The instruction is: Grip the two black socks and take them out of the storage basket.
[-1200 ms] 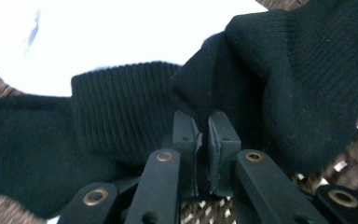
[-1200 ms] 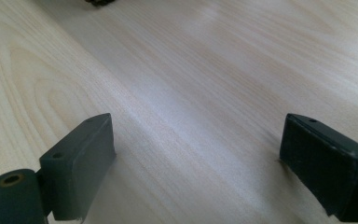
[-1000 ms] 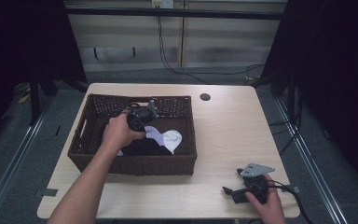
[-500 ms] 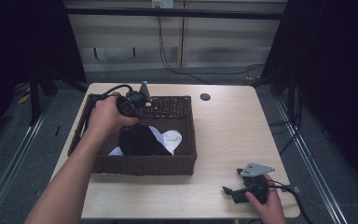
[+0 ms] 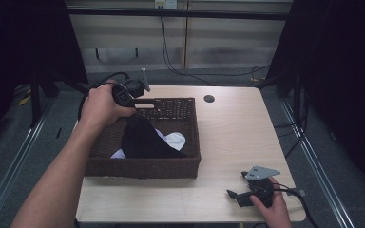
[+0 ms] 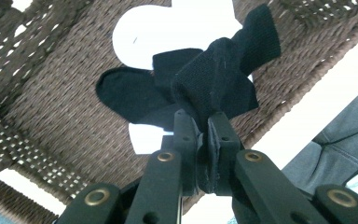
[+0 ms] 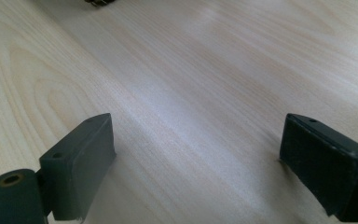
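The left gripper is held up over the far left corner of the brown wicker basket, and its jaws are pinched together on a black sock. In the left gripper view the two black jaws meet on a bunched fold of that sock, with the knitted fabric squeezed between the pads and spreading out just beyond the tips. From the grip the sock hangs down into the basket; its lower part drapes toward the basket floor (whether the end touches the weave I cannot tell). Under and beside it lie white pieces of cloth on the basket bottom, one showing behind the sock and another nearer the jaws in the left gripper view. The woven wall and floor of the basket surround the hanging sock on all sides in that view.

The right gripper rests low at the near right corner of the light wooden table, well apart from the basket, with the person's right hand wrapped around it. Its jaws stand wide apart, and between them the right gripper view has just bare wood grain, with nothing clamped
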